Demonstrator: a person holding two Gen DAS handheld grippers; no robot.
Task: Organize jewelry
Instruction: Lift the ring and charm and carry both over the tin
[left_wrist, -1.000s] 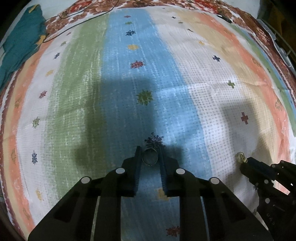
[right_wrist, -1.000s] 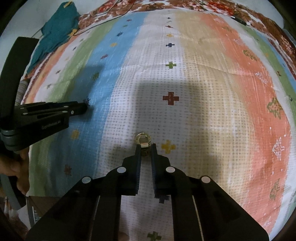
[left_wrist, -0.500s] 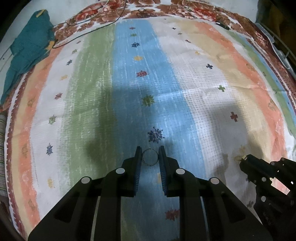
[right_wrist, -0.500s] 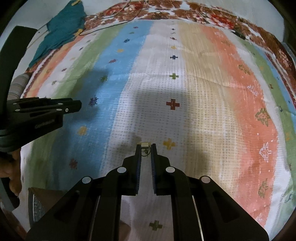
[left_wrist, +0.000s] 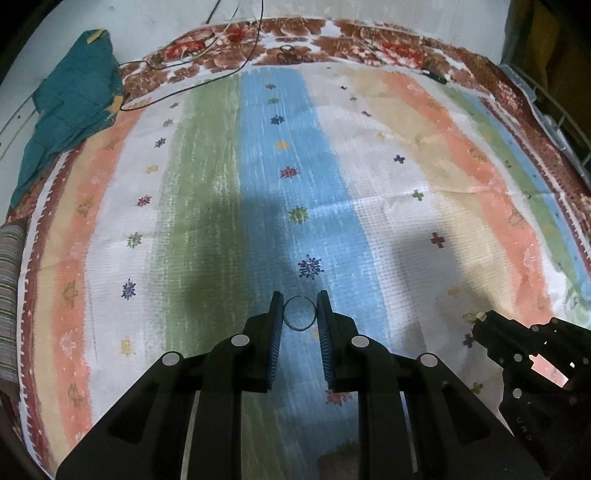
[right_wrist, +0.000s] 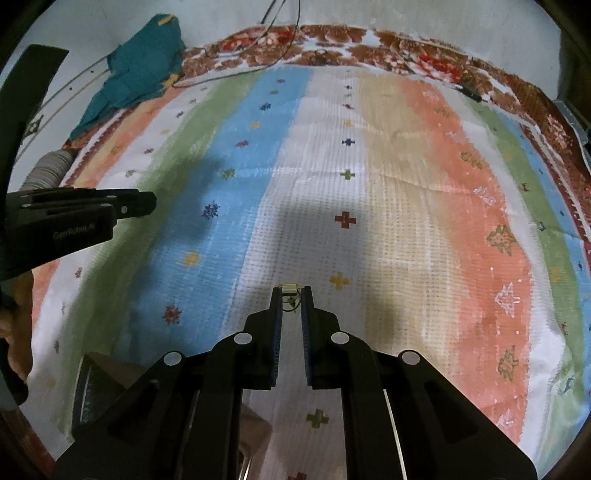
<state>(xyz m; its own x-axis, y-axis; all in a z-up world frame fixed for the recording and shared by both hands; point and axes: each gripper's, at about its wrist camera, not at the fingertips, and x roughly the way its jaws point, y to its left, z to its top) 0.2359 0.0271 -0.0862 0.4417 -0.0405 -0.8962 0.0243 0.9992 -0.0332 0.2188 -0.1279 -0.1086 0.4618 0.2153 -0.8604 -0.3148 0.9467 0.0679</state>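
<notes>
My left gripper (left_wrist: 300, 300) is shut on a thin metal ring (left_wrist: 300, 313), held upright between its fingertips above the striped cloth (left_wrist: 258, 184). My right gripper (right_wrist: 291, 293) is shut on a small gold ring (right_wrist: 290, 288) with a flat top, also held above the cloth. In the left wrist view the right gripper (left_wrist: 476, 319) shows at the lower right with the gold ring (left_wrist: 472, 316) at its tip. In the right wrist view the left gripper (right_wrist: 147, 205) shows at the left edge.
A teal cloth (left_wrist: 70, 107) lies at the far left corner. Thin black cables (left_wrist: 207, 77) run over the floral border (left_wrist: 332, 40) at the back. A brown box (right_wrist: 99, 391) sits under the near edge. A wire rack (left_wrist: 554, 107) stands at the far right.
Both grippers have lifted up and back from the cloth, each carrying its ring. More of the cloth and far wall shows now.
</notes>
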